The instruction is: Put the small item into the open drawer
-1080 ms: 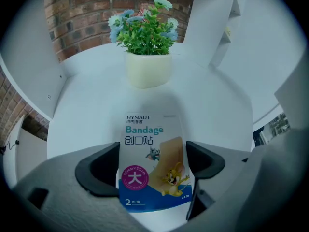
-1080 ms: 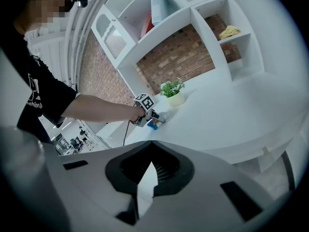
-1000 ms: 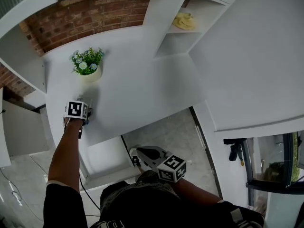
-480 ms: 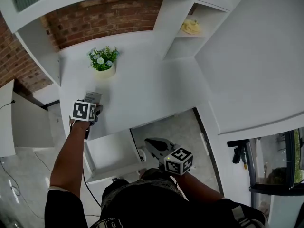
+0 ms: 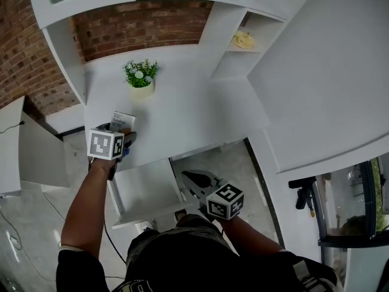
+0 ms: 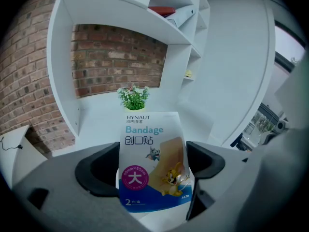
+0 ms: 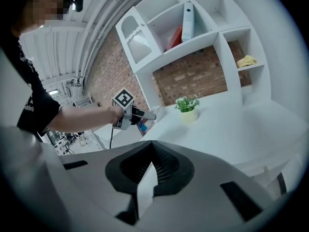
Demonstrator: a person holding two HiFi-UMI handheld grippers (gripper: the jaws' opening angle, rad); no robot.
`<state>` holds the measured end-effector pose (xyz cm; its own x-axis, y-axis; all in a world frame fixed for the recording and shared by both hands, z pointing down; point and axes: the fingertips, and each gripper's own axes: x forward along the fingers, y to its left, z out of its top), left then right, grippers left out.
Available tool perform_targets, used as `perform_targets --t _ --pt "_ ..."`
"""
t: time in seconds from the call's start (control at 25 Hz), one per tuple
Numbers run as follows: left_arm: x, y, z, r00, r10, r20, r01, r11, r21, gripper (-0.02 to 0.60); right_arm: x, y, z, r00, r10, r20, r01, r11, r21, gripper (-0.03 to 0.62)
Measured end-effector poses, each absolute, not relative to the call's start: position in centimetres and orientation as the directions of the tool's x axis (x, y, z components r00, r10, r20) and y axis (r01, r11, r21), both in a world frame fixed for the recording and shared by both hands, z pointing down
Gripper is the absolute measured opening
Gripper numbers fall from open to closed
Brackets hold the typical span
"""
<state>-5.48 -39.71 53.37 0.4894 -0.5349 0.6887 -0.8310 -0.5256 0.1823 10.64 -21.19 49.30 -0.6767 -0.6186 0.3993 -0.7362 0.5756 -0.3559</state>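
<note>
- Bandage packet (image 5: 123, 121) is pinched at the tip of the left gripper (image 5: 123, 132), over the front left corner of the white desk (image 5: 182, 111). Only the head view takes in the open drawer (image 5: 146, 187), pulled out below the desk edge just beside that gripper. The left arm reaches forward, almost straight. The right gripper (image 5: 193, 178) is held low and close to the body, over the floor to the right of the drawer.
- Left gripper view: the jaws clamp the packet's lower half from both sides and hold it upright. This view alone shows the print: "HYNAUT", "Bandage", a cartoon cat and mouse, a magenta circle and a blue band along the bottom. A potted plant (image 6: 133, 97) stands behind it on the desk, before a brick wall (image 6: 116, 57).
- Right gripper view: its own jaws are pressed together with nothing between them. It sees the left gripper side-on, the forearm (image 7: 82, 117) held level and the packet a small blue-and-white slip at the tip. Whether the packet touches the desk cannot be told.
</note>
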Motion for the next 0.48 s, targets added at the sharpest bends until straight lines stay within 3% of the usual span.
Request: perform_targets --t 0.48 --pt "-7.5 -32.2 47.4 0.599 -0.583 0.549 -0.776 -0.592 0.218 0.414 7.3 -20.1 46.8 -0.672 -0.644 0.367 -0.74 0.609 -0.287 0.005"
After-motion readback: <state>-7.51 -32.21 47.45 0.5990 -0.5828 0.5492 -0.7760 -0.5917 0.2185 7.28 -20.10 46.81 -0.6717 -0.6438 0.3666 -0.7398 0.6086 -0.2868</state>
